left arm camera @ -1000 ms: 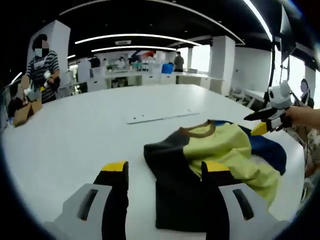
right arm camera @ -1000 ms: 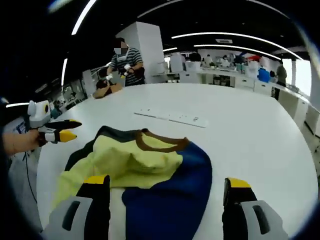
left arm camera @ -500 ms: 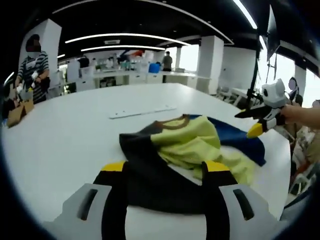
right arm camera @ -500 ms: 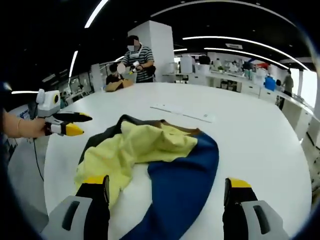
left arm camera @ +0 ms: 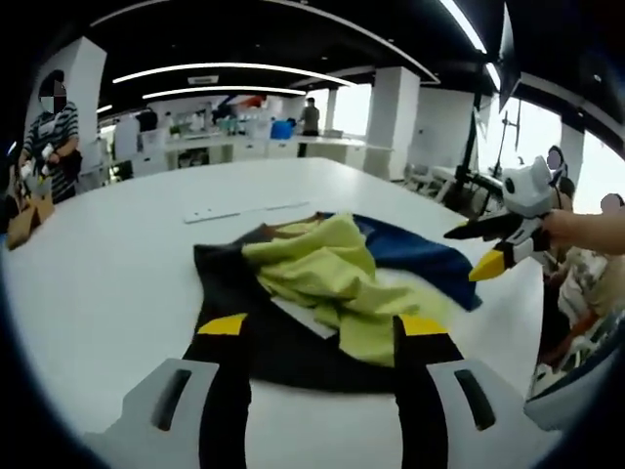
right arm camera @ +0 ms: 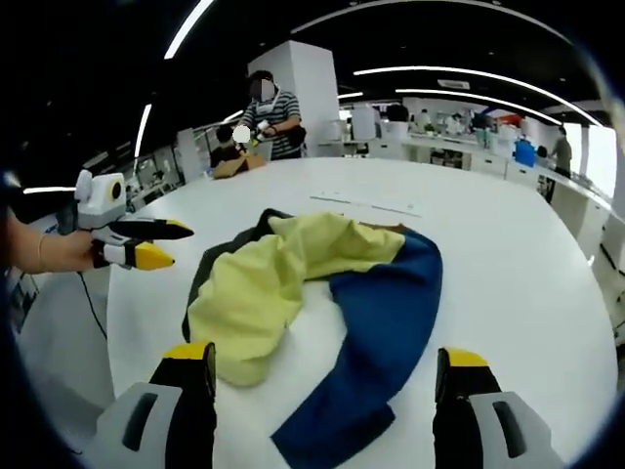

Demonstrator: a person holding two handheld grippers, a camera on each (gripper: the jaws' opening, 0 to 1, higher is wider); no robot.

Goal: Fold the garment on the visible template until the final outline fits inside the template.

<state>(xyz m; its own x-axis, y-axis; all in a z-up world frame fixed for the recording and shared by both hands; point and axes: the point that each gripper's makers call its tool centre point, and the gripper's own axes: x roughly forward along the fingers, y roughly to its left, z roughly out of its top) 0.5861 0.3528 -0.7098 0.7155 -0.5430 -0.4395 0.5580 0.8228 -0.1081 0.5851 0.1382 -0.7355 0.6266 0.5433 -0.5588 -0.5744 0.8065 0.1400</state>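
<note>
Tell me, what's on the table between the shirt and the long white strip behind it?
Nothing. In the right gripper view, bare white table separates the shirt from the flat white strip.

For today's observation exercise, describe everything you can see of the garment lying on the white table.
The garment is a soft, cloth-like top in three colour blocks: pale yellow, navy blue and dark charcoal, with a brown neckband. It lies crumpled and unfolded on the white table, the yellow part bunched over the darker panels, the blue part trailing in a curved strip. Neither hand-held gripper touches it; only the table does.
</note>
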